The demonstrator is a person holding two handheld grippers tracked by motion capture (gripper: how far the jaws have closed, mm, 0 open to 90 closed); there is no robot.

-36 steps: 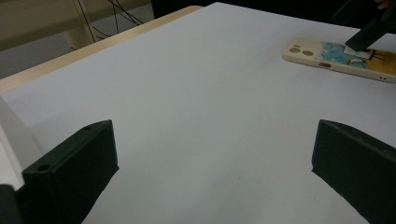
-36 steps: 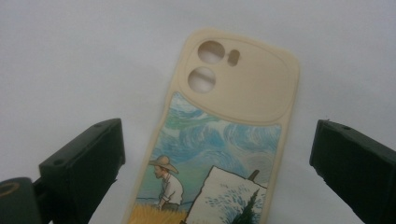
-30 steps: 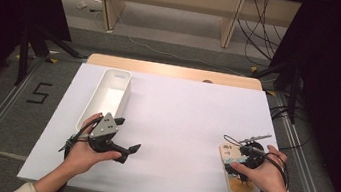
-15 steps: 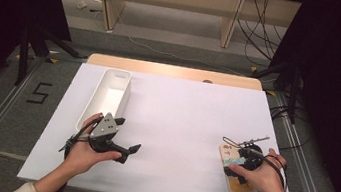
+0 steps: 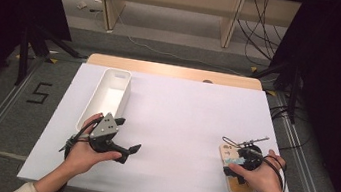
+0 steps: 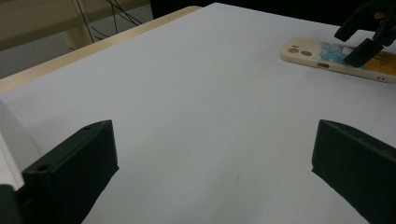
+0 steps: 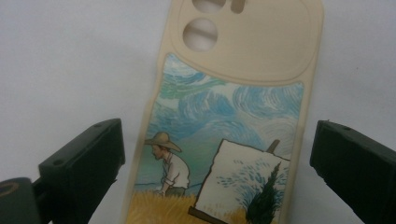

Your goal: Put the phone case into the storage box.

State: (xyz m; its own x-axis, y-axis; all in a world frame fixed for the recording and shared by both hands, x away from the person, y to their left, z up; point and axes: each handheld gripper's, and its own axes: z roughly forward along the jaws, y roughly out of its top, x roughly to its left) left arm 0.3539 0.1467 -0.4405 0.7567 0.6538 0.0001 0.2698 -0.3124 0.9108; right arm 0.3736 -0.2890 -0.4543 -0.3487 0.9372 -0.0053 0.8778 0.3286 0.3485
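Bin (image 5: 108, 95), white and oblong, stands at the left of the white surface (image 5: 181, 112), and just beside its near end the left gripper (image 5: 126, 151) rests in the person's hand with its jaws spread wide over bare surface. Well apart, near the right edge, lies a cream phone case (image 7: 224, 140) with a painted field scene, back up; the right gripper (image 5: 237, 163) hangs directly above it, jaws spread to either side, not pinching it.

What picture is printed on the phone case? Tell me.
The phone case is cream with a painted scene: a straw-hatted painter, easel, blue swirling sky, yellow field. Clearest in the right gripper view.
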